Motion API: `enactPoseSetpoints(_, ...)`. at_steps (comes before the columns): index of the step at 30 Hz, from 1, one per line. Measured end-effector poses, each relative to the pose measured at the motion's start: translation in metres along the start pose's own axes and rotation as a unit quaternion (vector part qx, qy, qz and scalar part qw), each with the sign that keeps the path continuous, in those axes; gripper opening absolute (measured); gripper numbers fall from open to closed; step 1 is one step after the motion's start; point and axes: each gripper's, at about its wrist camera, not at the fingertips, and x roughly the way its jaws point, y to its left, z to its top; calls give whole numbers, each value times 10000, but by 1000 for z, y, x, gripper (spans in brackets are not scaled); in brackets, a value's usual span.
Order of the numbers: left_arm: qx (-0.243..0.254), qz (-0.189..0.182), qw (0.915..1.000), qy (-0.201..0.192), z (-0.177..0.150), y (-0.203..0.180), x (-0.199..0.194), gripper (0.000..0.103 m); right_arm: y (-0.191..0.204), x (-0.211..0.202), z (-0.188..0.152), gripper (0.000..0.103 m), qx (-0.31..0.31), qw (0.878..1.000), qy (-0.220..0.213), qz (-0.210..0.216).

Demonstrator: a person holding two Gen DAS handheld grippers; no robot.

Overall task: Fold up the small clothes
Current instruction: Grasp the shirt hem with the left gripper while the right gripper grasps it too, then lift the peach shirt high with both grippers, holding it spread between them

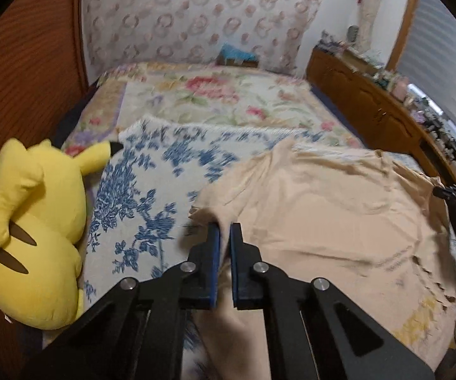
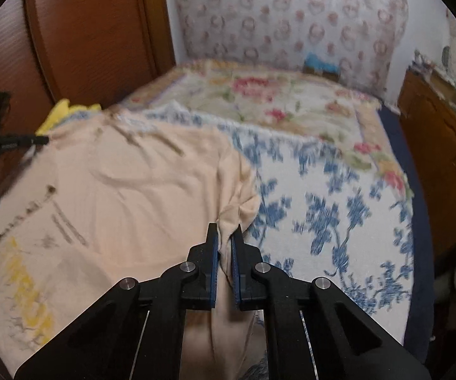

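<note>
A beige T-shirt [image 1: 323, 202] with a dark and yellow print is held stretched above the bed. My left gripper [image 1: 224, 231] is shut on the shirt's left edge, cloth bunched between its blue pads. My right gripper [image 2: 226, 232] is shut on the shirt's right edge [image 2: 237, 212], which shows as a wide beige sheet [image 2: 117, 190] in the right wrist view. The right gripper's tip shows at the far right of the left wrist view [image 1: 449, 193]. The left gripper shows at the far left of the right wrist view [image 2: 15, 142].
A blue-flowered white blanket [image 1: 152, 183] lies on the bed over a pink-flowered cover [image 1: 215, 95]. A yellow plush toy [image 1: 34, 221] sits at the bed's left edge by a wooden wall. A wooden dresser [image 1: 386, 117] with clutter stands right of the bed.
</note>
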Motion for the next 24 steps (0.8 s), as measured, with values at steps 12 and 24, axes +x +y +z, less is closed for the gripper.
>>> enactPoseSetpoints(12,355,-118,9931,-1109,-47,-29,-115,2,39,-125,-28,4,28,9937,-1119,-12)
enactPoseSetpoints(24,290,-10,9888,-1462,-125,-34,-188,2,68,-204,-97,4,29,9917,-1286,-49)
